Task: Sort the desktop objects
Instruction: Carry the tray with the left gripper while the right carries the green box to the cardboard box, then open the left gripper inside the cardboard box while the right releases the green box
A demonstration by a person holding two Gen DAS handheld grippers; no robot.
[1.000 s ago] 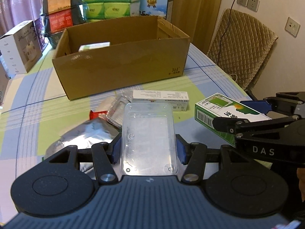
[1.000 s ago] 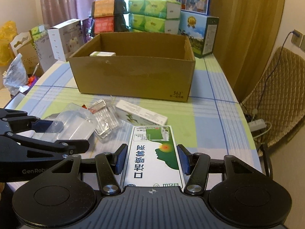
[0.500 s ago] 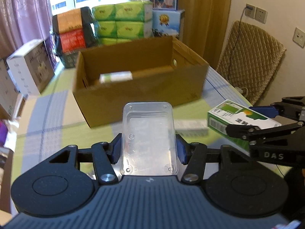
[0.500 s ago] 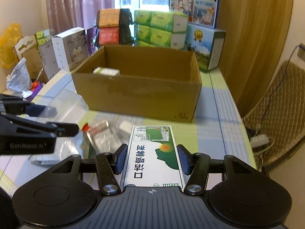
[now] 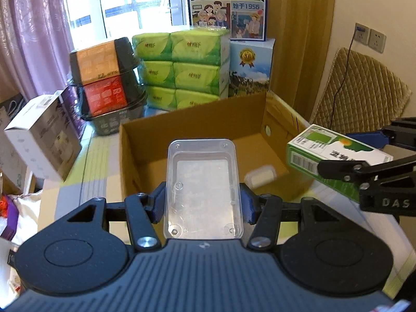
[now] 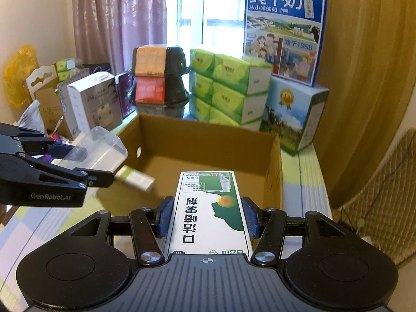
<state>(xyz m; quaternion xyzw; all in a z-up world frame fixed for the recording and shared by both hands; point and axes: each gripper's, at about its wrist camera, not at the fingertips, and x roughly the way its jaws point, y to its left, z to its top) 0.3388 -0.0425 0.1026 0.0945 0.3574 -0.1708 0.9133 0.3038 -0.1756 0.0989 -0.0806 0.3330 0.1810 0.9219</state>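
My left gripper (image 5: 202,202) is shut on a clear plastic tray (image 5: 204,187), held above the near wall of the open cardboard box (image 5: 197,119). My right gripper (image 6: 208,215) is shut on a green and white medicine box (image 6: 210,208), also above the cardboard box's (image 6: 208,140) near edge. From the left wrist, the medicine box (image 5: 332,161) and right gripper show at the right. In the right wrist view the clear tray (image 6: 101,148) and left gripper appear at the left. A small white and green carton (image 6: 135,179) lies on the cardboard box floor.
Green tissue packs (image 5: 182,70), stacked orange and red tubs (image 5: 104,78) and blue milk cartons (image 6: 283,33) stand behind the cardboard box. A white carton (image 5: 44,137) sits at the left. A quilted chair (image 5: 364,91) stands to the right, by the wall sockets.
Both grippers have risen from the table and moved forward to the cardboard box, each still holding its item. The loose items left on the table have dropped out of view.
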